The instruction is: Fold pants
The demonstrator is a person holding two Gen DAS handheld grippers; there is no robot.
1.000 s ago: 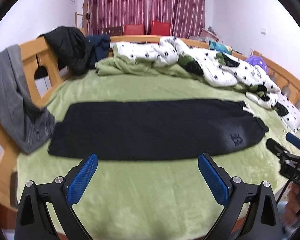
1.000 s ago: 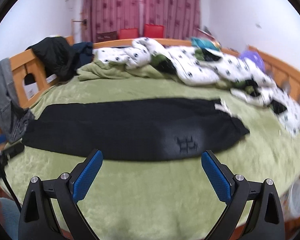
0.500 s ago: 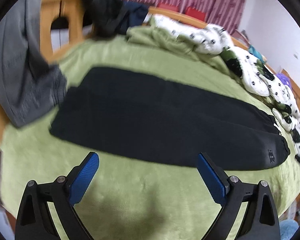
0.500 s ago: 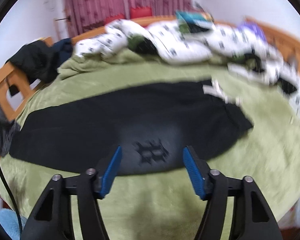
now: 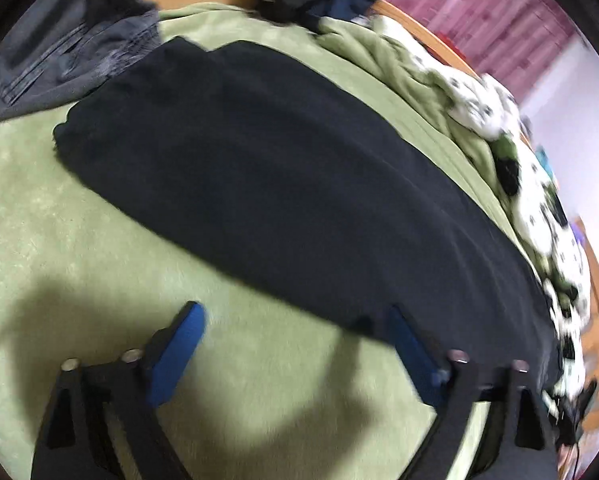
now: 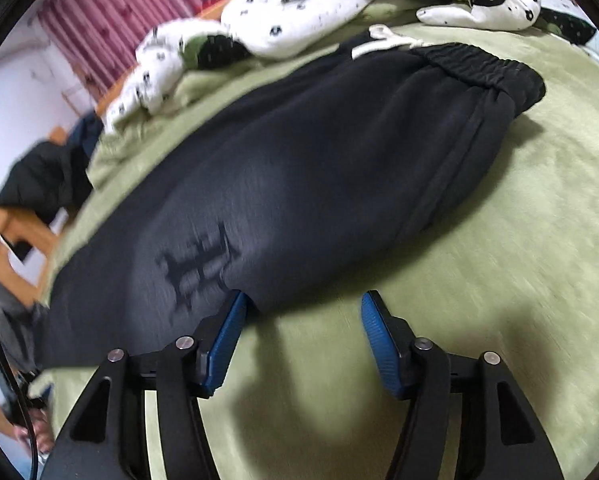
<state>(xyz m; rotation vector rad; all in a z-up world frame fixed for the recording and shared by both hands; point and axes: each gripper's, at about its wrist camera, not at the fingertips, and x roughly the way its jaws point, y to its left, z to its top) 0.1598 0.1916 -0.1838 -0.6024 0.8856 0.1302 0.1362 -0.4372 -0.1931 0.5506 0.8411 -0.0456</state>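
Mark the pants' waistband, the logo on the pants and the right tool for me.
waistband (image 6: 495,66), right wrist view, on the gathered elastic band.
logo (image 6: 199,262), right wrist view, middle of the dark print.
right tool (image 6: 301,312), right wrist view, midway between its blue fingertips.

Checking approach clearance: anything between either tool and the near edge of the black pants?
Nothing visible. Only bare green blanket lies between the right tool and the black pants; the same holds for the left tool, whose jaws are closing with no cloth clamped yet.
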